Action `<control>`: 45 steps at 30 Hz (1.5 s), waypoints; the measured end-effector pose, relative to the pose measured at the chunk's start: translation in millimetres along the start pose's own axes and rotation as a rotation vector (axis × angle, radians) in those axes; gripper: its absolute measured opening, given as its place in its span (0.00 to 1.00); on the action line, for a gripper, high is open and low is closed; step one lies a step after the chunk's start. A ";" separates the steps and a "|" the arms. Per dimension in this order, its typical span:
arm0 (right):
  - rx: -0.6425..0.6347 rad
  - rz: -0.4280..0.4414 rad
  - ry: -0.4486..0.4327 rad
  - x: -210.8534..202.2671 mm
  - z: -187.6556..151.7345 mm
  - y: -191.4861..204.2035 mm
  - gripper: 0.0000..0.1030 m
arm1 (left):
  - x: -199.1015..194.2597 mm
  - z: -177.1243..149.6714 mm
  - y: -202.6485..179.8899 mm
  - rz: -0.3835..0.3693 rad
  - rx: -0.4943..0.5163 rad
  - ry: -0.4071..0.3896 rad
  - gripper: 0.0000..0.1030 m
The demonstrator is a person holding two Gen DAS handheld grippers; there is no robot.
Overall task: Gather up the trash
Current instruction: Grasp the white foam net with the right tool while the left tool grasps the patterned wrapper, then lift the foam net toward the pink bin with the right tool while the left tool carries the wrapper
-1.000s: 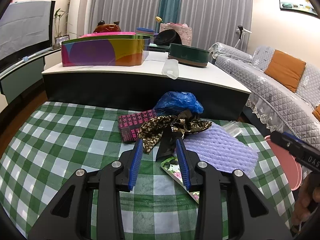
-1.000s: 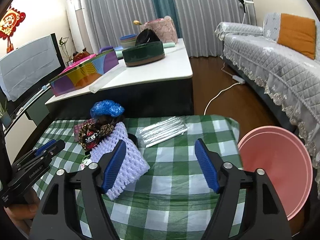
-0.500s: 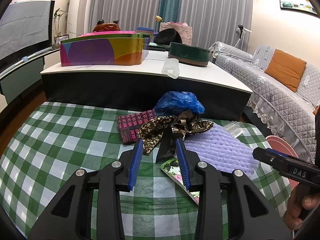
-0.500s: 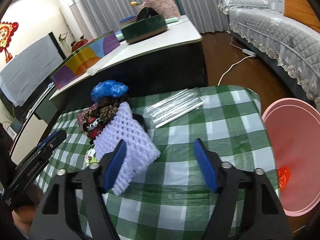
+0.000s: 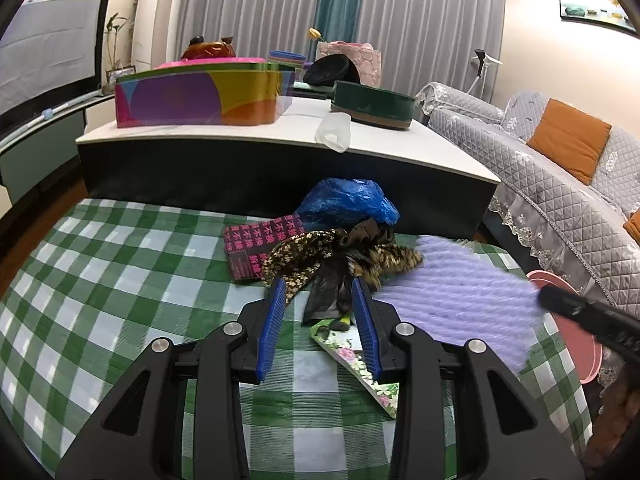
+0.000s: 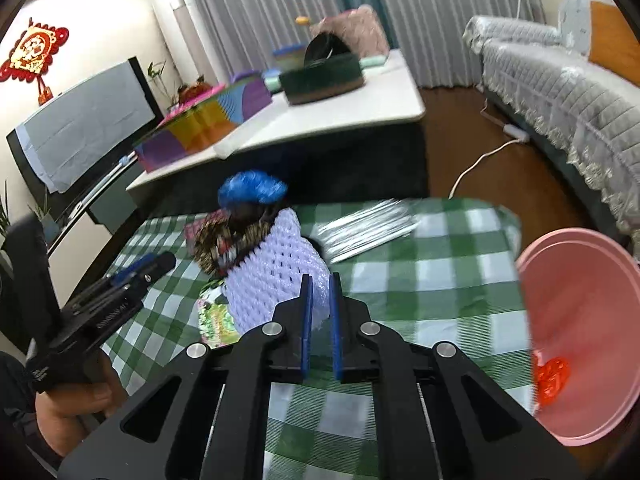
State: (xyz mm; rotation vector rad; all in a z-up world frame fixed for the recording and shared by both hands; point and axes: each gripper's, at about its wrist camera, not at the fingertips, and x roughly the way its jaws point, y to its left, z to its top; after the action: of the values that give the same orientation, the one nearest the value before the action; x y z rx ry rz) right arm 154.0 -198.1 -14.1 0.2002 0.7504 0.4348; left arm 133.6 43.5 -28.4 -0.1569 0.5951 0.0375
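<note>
My right gripper (image 6: 319,300) has just been closing, and its jaws now pinch the near corner of the purple foam net (image 6: 276,276), which lies straight ahead of it and runs away up-left toward the pile. The pink basin (image 6: 580,320) waits off to my right beyond the table edge, so the right hand is the nearer one for the drop. My left gripper (image 5: 318,320) hovers half-open, gripping nothing, over the black bag (image 5: 332,288). I count one foam net, one blue bag (image 5: 348,204), one basin, two grippers.
</note>
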 end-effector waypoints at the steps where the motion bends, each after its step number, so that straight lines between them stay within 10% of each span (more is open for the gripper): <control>1: 0.000 -0.010 -0.007 -2.7 0.2 -3.1 0.08 | 3.4 -0.6 -1.4 -0.006 -0.001 0.005 0.33; 13: 0.030 -0.045 0.041 2.8 -6.1 -39.5 0.12 | 37.2 3.5 -25.7 -0.061 0.036 0.036 0.35; 16: 0.070 -0.038 0.065 8.6 -8.8 -46.1 0.24 | 47.9 4.4 -25.6 -0.034 0.034 0.085 0.35; 18: 0.109 -0.031 0.086 14.6 -11.0 -50.8 0.52 | 53.3 4.4 -23.0 -0.035 0.024 0.112 0.35; 24: 0.143 -0.018 0.149 32.5 -17.5 -53.3 0.53 | 53.9 3.6 -19.1 -0.021 0.026 0.131 0.14; 28: 0.117 -0.020 0.180 40.4 -21.2 -46.1 0.46 | 47.4 4.4 -16.2 -0.016 0.019 0.125 0.14; 33: 0.068 -0.026 0.203 44.1 -24.6 -37.6 0.11 | 33.9 7.2 -12.8 -0.018 0.012 0.111 0.14; 45: 0.022 -0.021 0.041 -17.0 -10.3 -19.8 0.07 | -22.2 16.0 -13.5 -0.025 0.032 0.034 0.14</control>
State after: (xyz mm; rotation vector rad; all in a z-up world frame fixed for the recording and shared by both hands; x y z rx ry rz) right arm 141.9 -223.2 -17.5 0.2042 0.7974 0.4118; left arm 125.2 33.0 -1.1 -0.1345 0.6272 0.0012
